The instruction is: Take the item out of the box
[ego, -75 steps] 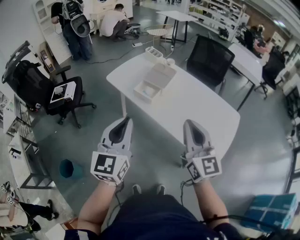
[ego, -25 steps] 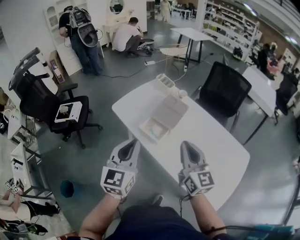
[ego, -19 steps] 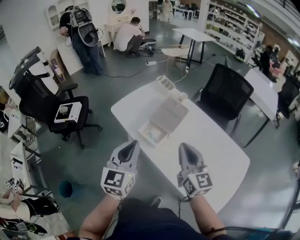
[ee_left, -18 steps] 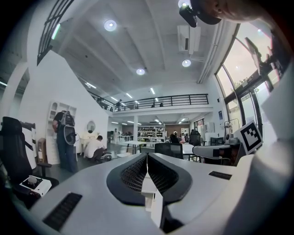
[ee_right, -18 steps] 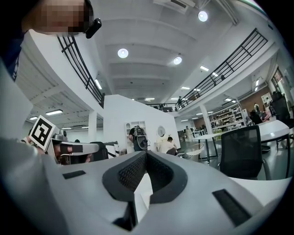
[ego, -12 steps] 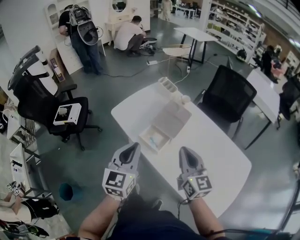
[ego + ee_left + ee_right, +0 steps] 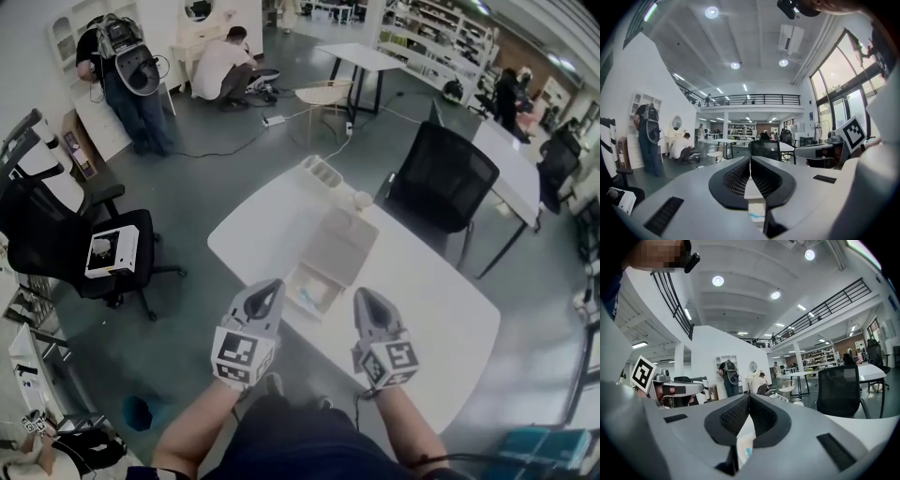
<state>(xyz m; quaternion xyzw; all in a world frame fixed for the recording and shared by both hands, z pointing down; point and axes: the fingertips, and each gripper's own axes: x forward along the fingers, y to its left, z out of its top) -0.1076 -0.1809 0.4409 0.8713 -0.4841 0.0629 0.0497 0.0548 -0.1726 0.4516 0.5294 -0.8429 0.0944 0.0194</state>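
An open white box [image 7: 312,289] lies near the front edge of the white table [image 7: 412,281], its lid [image 7: 339,247] folded back behind it. Inside lies a pale item with a blue mark [image 7: 307,296]. My left gripper [image 7: 272,285] is shut and empty, its tip just left of the box at the table edge. On the other side of the box my right gripper [image 7: 360,294] is also shut and empty. In the left gripper view the jaws [image 7: 750,159] meet, and the box [image 7: 755,209] shows below them. The right gripper view shows the jaws [image 7: 749,397] together above the box [image 7: 744,446].
A white divided tray [image 7: 322,172] and a small white cup [image 7: 362,199] stand at the table's far end. A black office chair [image 7: 441,173] is behind the table, another [image 7: 89,253] at the left. People [image 7: 131,75] are busy far back. A teal bin [image 7: 141,412] is on the floor.
The table and box have come closer in the head view. Both grippers stay shut and now flank the box at the table's near edge.
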